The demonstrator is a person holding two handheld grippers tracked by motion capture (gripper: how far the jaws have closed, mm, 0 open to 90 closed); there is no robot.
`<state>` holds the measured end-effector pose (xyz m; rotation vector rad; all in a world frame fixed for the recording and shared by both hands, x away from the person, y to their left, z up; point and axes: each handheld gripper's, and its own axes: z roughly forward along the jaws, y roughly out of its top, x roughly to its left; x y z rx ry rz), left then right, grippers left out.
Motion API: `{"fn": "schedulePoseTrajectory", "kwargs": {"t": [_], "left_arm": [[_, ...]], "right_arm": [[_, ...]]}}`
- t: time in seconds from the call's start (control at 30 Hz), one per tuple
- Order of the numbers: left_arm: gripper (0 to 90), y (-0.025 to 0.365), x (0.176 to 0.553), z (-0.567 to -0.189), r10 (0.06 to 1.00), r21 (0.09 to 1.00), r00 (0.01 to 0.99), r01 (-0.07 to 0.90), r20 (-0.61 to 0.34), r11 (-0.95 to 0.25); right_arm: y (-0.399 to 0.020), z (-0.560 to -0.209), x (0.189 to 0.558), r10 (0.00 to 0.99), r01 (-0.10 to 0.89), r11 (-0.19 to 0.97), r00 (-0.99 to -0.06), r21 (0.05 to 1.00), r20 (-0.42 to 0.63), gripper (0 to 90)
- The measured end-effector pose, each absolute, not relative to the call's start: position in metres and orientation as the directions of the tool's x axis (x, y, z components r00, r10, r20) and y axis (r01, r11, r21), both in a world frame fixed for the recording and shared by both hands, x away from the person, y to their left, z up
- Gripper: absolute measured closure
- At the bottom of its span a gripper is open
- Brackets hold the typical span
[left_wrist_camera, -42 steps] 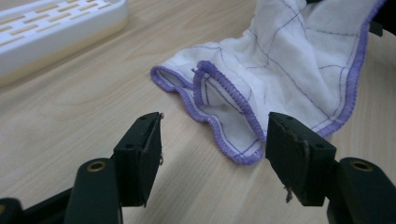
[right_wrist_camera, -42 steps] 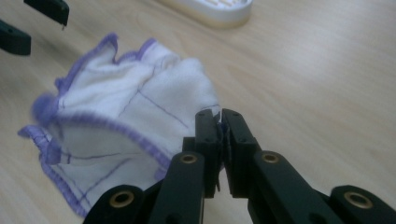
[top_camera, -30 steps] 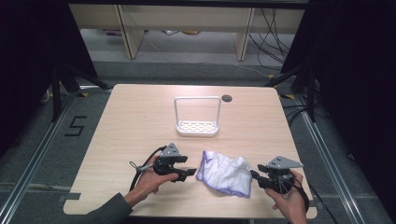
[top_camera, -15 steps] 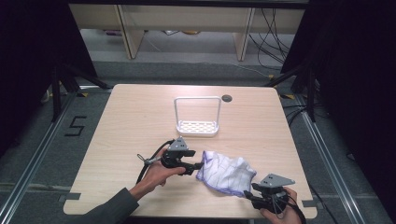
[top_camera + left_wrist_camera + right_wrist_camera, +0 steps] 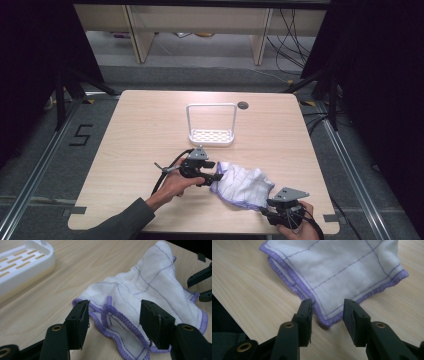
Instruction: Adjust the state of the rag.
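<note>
A crumpled white cloth [image 5: 242, 186] with thin purple grid lines and a purple hem lies on the wooden table [image 5: 145, 130] near its front. My left gripper [image 5: 214, 179] is at the cloth's left edge, open. In the left gripper view its jaws straddle a folded hem of the cloth [image 5: 140, 302] without closing on it. My right gripper [image 5: 266, 211] is at the cloth's front right corner, open. In the right gripper view that corner of the cloth [image 5: 329, 321] sits between the jaws, just ahead of them.
A white plastic rack [image 5: 211, 135] with a tall looped handle and slotted base stands at the table's middle, behind the cloth. A dark round grommet [image 5: 243, 105] is near the far edge. The table's front edge runs just under my right hand.
The left gripper has moved right up to the cloth's left hem. The right gripper has pulled back toward the front edge and now sits at the cloth's front corner.
</note>
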<state>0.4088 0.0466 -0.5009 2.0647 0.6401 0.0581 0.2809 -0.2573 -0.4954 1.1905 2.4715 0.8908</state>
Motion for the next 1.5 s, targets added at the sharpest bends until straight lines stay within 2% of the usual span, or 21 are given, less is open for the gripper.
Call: {"fn": "schedulePoseTrajectory", "kwargs": {"t": [0.03, 0.1, 0.13, 0.17, 0.2, 0.23, 0.27, 0.37, 0.4, 0.57, 0.63, 0.7, 0.93, 1.17, 1.5], "left_arm": [[43.5, 0.045, 0.408, -0.502, 0.459, 0.801, 0.865, 0.416, -0.203, -0.429], [49.7, 0.042, 0.407, -0.503, 0.448, 0.799, 0.874, 0.400, -0.186, -0.449], [54.0, 0.041, 0.406, -0.503, 0.445, 0.797, 0.878, 0.394, -0.179, -0.458], [64.0, 0.040, 0.405, -0.503, 0.424, 0.802, 0.893, 0.361, -0.151, -0.475], [68.2, 0.040, 0.405, -0.503, 0.424, 0.802, 0.893, 0.361, -0.151, -0.475], [68.2, 0.039, 0.404, -0.503, 0.420, 0.808, 0.897, 0.348, -0.140, -0.475], [72.3, 0.038, 0.403, -0.503, 0.409, 0.806, 0.902, 0.341, -0.135, -0.485], [81.6, 0.038, 0.402, -0.503, 0.389, 0.811, 0.911, 0.326, -0.134, -0.485], [82.7, 0.038, 0.402, -0.503, 0.389, 0.811, 0.911, 0.326, -0.134, -0.485], [85.2, 0.045, 0.402, -0.496, 0.403, 0.827, 0.906, 0.321, -0.127, -0.462], [85.7, 0.049, 0.401, -0.491, 0.408, 0.834, 0.904, 0.318, -0.124, -0.451], [85.8, 0.055, 0.398, -0.484, 0.415, 0.841, 0.902, 0.314, -0.119, -0.441], [85.8, 0.079, 0.382, -0.455, 0.435, 0.872, 0.893, 0.300, -0.115, -0.386], [85.6, 0.112, 0.355, -0.424, 0.440, 0.899, 0.891, 0.280, -0.112, -0.338], [85.4, 0.155, 0.335, -0.420, 0.481, 0.902, 0.864, 0.318, -0.148, -0.293]], "right_arm": [[-0.257, -0.495, 0.281, 0.773, 0.620, 0.481, -0.633, 0.619, 0.033, 60.8], [-0.258, -0.496, 0.282, 0.769, 0.616, 0.487, -0.638, 0.618, 0.029, 63.1], [-0.257, -0.497, 0.282, 0.771, 0.613, 0.482, -0.636, 0.626, 0.030, 64.8], [-0.257, -0.497, 0.282, 0.765, 0.606, 0.490, -0.644, 0.627, 0.025, 70.7], [-0.257, -0.497, 0.282, 0.765, 0.606, 0.490, -0.644, 0.627, 0.025, 70.7], [-0.257, -0.499, 0.283, 0.760, 0.587, 0.489, -0.650, 0.646, 0.015, 73.2], [-0.256, -0.498, 0.282, 0.765, 0.610, 0.482, -0.642, 0.628, 0.037, 76.1], [-0.258, -0.499, 0.283, 0.753, 0.587, 0.503, -0.658, 0.635, 0.012, 87.4], [-0.258, -0.499, 0.283, 0.753, 0.587, 0.503, -0.658, 0.635, 0.012, 87.4], [-0.260, -0.493, 0.281, 0.749, 0.571, 0.519, -0.663, 0.636, -0.017, 89.4], [-0.261, -0.487, 0.279, 0.768, 0.583, 0.490, -0.641, 0.648, -0.004, 89.5], [-0.265, -0.479, 0.279, 0.762, 0.535, 0.482, -0.647, 0.693, -0.030, 89.6], [-0.265, -0.457, 0.278, 0.759, 0.483, 0.458, -0.649, 0.746, -0.047, 89.7], [-0.252, -0.416, 0.277, 0.732, 0.398, 0.436, -0.679, 0.807, -0.061, 89.7], [-0.227, -0.390, 0.281, 0.666, 0.321, 0.475, -0.740, 0.819, -0.096, 89.7]]}}
